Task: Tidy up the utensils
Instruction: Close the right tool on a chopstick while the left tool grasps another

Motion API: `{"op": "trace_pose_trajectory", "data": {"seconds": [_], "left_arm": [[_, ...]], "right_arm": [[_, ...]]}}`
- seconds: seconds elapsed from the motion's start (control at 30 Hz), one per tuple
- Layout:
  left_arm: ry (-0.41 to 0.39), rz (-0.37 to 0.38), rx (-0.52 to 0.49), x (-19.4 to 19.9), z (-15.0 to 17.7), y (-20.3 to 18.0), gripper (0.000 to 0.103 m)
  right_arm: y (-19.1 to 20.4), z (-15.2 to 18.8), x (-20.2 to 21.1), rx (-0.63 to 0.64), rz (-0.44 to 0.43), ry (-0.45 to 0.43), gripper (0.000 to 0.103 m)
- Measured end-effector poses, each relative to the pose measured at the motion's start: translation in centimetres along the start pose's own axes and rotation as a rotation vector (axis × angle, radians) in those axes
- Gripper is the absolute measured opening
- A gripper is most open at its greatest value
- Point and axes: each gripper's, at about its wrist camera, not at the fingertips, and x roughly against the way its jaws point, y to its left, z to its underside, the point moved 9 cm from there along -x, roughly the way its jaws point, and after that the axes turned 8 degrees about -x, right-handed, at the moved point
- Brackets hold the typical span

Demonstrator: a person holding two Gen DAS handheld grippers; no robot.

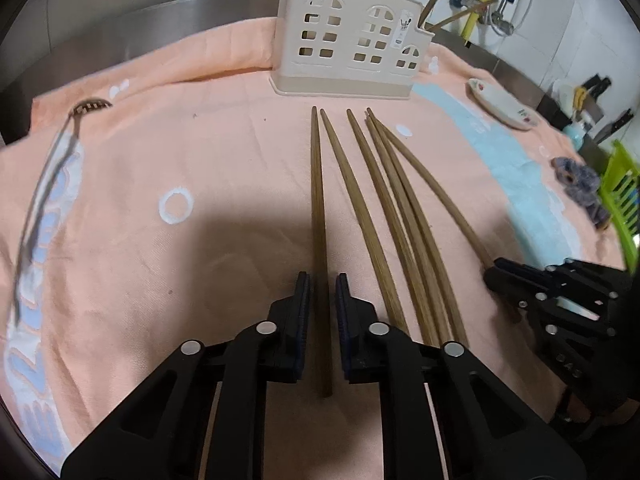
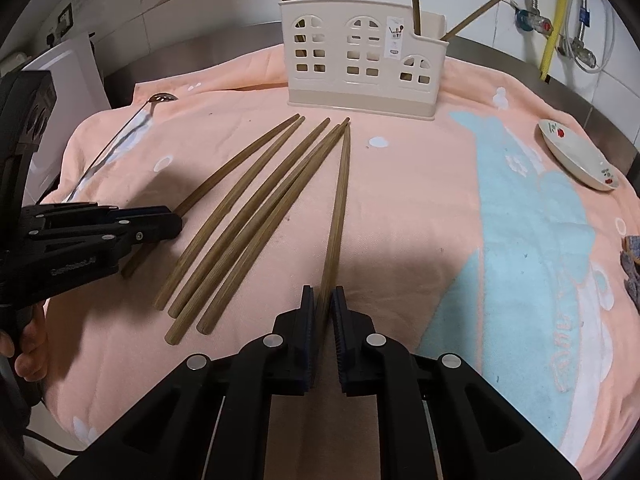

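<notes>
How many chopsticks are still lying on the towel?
6. The left gripper grips the leftmost chopstick, the right gripper grips the rightmost chopstick, and four loose chopsticks lie between.

The only lettering that can be made out is a pale brand mark on the side of the left gripper (image 2: 176, 222), in the right wrist view; it seems to begin "Gen" and end "AI", the middle blurred. The cream utensil holder (image 2: 362, 60) carries a small white sticker on its front, right of the middle arched window, its print too small to read.
</notes>
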Motion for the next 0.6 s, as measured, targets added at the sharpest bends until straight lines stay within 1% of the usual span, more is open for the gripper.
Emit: {"op": "trace_pose_trajectory", "data": {"seconds": [0.07,0.1,0.23,0.4,0.6], "left_arm": [[0.002,-0.030,-0.010,-0.1,-0.1,-0.2,0.009],[0.006,-0.036,-0.004,-0.1,-0.2,-0.2,0.006],[0.009,-0.024,0.012,0.3,-0.4,0.1,0.006],[-0.038,-0.020,0.002,2.2,-1.8,0.2,0.006],[-0.103,-0.025,-0.017,4.8,-4.0,0.2,0.006]], "right_arm": [[0.0,0.0,0.0,0.006,-0.003,-0.008,0.010],[0.0,0.0,0.0,0.006,-0.005,-0.010,0.009],[-0.1,-0.1,0.5,0.005,-0.010,-0.023,0.009],[-0.6,-1.4,2.3,0.000,-0.010,-0.083,0.008],[-0.8,-4.1,5.2,0.019,-0.015,-0.177,0.007]]}}
